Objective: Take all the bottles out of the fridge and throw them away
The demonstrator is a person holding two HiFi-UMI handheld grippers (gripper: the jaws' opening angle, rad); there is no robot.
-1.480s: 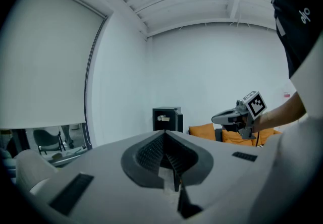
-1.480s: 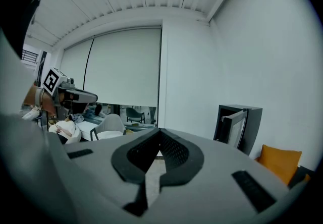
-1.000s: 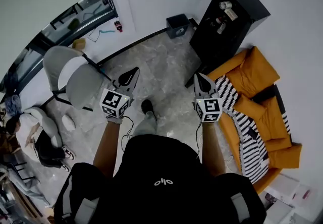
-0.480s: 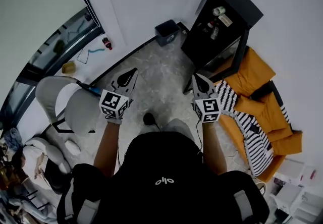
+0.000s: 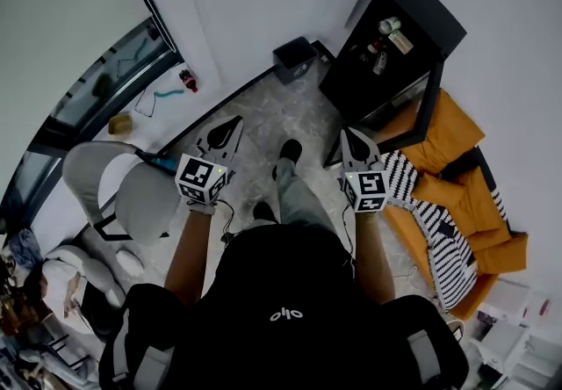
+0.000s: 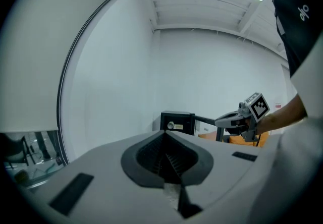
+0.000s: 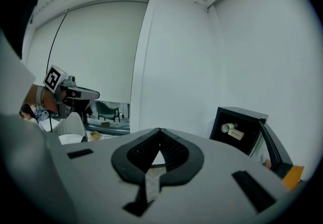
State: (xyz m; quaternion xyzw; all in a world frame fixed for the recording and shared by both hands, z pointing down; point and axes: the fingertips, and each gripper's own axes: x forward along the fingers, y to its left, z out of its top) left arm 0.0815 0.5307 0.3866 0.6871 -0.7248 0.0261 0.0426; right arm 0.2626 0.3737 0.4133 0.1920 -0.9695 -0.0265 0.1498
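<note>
A black fridge (image 5: 397, 46) stands open against the white wall at the upper right, its door (image 5: 428, 103) swung out toward the sofa. Several bottles (image 5: 387, 31) lie on its shelves. One pale bottle (image 7: 228, 127) shows in the right gripper view, and again small as a bottle (image 6: 171, 125) in the left gripper view. My left gripper (image 5: 234, 124) and right gripper (image 5: 346, 133) are held out side by side over the floor, well short of the fridge. Both are shut and hold nothing. A small dark bin (image 5: 294, 58) stands left of the fridge.
An orange sofa (image 5: 461, 182) with a striped blanket (image 5: 430, 221) runs along the right. Grey chairs (image 5: 132, 195) stand at the left by a glass wall (image 5: 97, 90). My shoe (image 5: 288, 151) is on the marble floor between the grippers. A person sits at the lower left.
I have stepped toward the fridge: a foot now leads between the grippers, and the chairs have slid back left. Both grippers stay shut.
</note>
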